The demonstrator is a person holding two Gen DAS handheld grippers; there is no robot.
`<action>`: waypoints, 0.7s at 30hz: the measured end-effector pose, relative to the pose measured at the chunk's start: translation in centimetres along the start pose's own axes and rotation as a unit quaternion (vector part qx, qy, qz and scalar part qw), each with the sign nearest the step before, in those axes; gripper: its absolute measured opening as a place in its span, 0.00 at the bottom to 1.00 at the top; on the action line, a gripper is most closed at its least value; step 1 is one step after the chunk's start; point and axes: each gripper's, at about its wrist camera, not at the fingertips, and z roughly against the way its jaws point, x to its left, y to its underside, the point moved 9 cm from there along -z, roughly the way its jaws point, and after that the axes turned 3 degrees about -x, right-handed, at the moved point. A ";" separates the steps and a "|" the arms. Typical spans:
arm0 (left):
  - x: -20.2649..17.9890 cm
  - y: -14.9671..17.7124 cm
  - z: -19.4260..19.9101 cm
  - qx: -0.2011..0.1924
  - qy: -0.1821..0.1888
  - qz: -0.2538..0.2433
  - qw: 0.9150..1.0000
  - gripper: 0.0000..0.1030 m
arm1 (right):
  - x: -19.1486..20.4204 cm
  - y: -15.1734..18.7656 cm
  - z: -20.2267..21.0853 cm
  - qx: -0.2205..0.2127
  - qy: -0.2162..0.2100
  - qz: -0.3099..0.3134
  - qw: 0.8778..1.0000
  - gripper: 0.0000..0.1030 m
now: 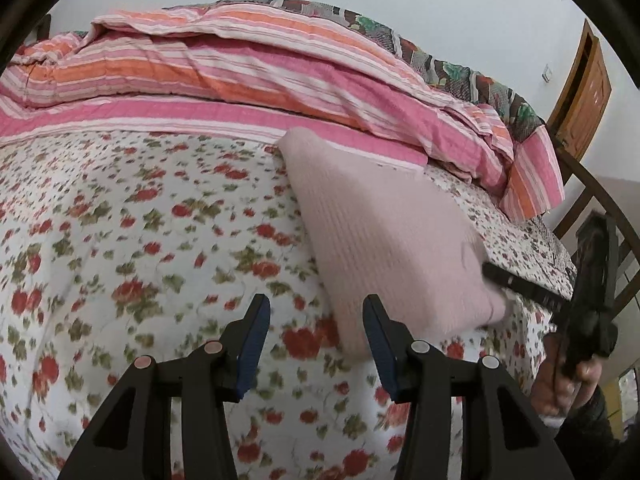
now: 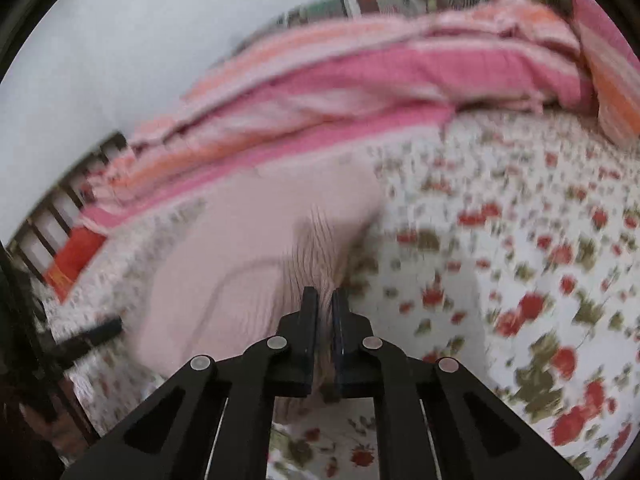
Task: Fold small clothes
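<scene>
A pale pink ribbed knit garment [image 1: 380, 232] lies folded on the floral bedsheet [image 1: 140, 240]. My left gripper [image 1: 316, 312] hovers open just left of its near corner, with only sheet between the blue pads. My right gripper [image 2: 325, 300] is shut on the garment [image 2: 240, 248], and the knit puckers into the narrow slit between its jaws. In the left wrist view the right gripper's fingers [image 1: 516, 282] reach the garment's right edge, held by a person's hand [image 1: 560, 384]. The right wrist view is motion-blurred.
A pink and orange striped quilt [image 1: 240, 68] is bunched along the far side of the bed, with a patterned blanket behind it. A wooden bed frame [image 1: 600, 200] and a wooden door [image 1: 584, 92] stand at the right. Slatted rails [image 2: 60, 216] show at the left.
</scene>
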 end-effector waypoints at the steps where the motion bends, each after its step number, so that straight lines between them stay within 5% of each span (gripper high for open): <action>1: -0.2 -0.4 -0.3 -0.001 -0.002 -0.002 1.000 0.45 | 0.0 -0.2 0.2 -0.002 0.002 0.006 1.000 0.11; 6: -0.6 -2.5 -2.4 0.003 -0.009 0.007 1.000 0.46 | 0.3 -3.4 1.1 -0.037 -0.008 0.005 0.999 0.32; 21: -0.8 -5.9 -7.0 0.017 -0.032 0.016 0.999 0.50 | 0.0 -4.6 -4.0 0.015 -0.004 0.000 1.000 0.46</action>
